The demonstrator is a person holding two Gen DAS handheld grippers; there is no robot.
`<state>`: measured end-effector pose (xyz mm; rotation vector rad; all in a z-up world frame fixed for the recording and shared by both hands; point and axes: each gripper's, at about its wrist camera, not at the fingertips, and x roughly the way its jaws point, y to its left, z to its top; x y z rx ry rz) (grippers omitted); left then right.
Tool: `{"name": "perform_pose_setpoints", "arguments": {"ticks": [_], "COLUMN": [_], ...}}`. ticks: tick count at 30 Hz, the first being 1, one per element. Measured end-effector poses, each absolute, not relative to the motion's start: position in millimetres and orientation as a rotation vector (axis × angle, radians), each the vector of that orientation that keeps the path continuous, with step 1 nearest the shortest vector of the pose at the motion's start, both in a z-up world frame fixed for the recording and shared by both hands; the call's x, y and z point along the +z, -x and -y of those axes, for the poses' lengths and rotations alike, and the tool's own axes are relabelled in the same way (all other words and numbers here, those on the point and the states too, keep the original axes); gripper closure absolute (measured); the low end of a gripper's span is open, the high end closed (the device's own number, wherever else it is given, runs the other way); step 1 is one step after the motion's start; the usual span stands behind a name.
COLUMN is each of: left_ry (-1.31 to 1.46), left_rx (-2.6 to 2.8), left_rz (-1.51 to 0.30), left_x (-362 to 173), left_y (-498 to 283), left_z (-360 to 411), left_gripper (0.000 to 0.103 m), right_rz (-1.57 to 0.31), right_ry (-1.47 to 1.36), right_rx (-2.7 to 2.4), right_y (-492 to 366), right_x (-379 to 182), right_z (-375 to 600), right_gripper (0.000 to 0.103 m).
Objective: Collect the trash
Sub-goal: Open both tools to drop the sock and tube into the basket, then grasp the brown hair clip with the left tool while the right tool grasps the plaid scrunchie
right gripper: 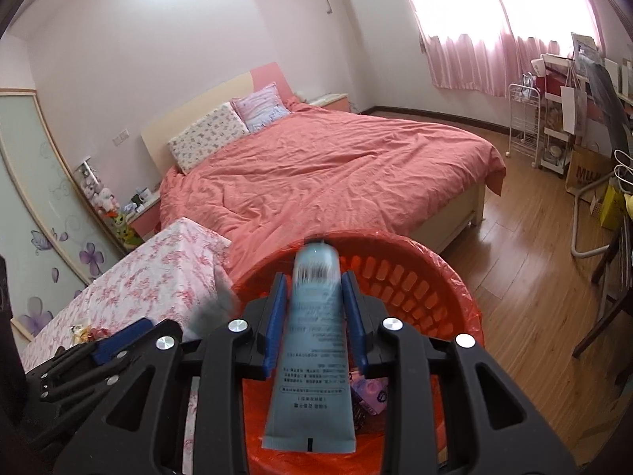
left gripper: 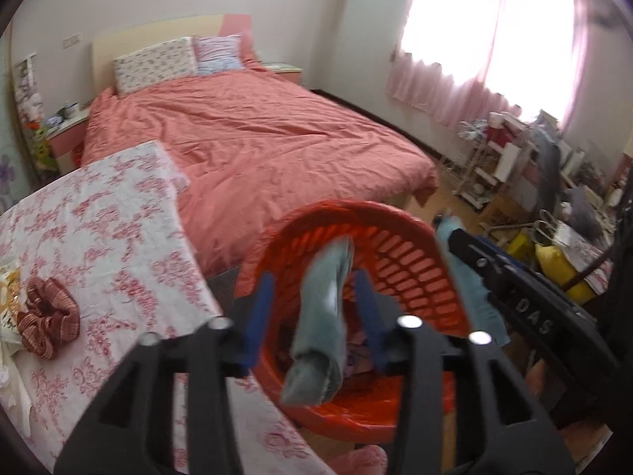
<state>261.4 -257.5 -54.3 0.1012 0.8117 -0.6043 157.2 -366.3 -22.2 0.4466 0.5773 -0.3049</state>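
An orange slatted trash basket (left gripper: 399, 265) lined with an orange bag stands beside the bed; it also shows in the right wrist view (right gripper: 415, 285). My left gripper (left gripper: 314, 301) is open above its mouth, and a blurred grey-blue cloth-like piece (left gripper: 320, 316) hangs between the spread fingers, apparently loose. My right gripper (right gripper: 316, 318) is shut on a grey-blue squeeze tube (right gripper: 314, 340), held over the basket. The tube and right gripper show at the basket's right rim in the left wrist view (left gripper: 470, 289). Purple wrappers (right gripper: 372, 392) lie inside the basket.
A table with a pink floral cloth (left gripper: 99, 245) stands left of the basket, bearing a red-striped fabric scrunchie (left gripper: 47, 316) and snack wrappers (right gripper: 85, 332). The bed with a salmon cover (right gripper: 336, 170) is behind. Cluttered shelves and bags (right gripper: 577, 146) line the right wall.
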Motion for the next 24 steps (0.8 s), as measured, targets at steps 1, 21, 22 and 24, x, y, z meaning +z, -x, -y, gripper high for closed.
{"name": "perform_pose_setpoints", "arguments": {"ticks": [1, 21, 22, 24], "left_ry": [-0.102, -0.116, -0.098, -0.046], "left_rx": [-0.593, 0.0, 0.041, 0.095], "left_rz": [-0.816, -0.778, -0.779, -0.783], "left_x": [-56, -60, -59, -58], "left_y": [-263, -284, -287, -295], "left_z": [253, 7, -13, -51], "left_gripper": [0.055, 0.004, 0.004, 0.004], "right_rz": [-0.578, -0.73, -0.731, -0.734], "right_ry": [-0.442, -0.255, -0.242, -0.205], "right_rx": [-0.306, -0.197, -0.191, -0.166], "right_y": [-157, -165, -164, -166], "right_x": [-23, -48, -49, -48], "right_z": [366, 269, 263, 246], "right_gripper": [0.053, 0.029, 0.029, 0.029]}}
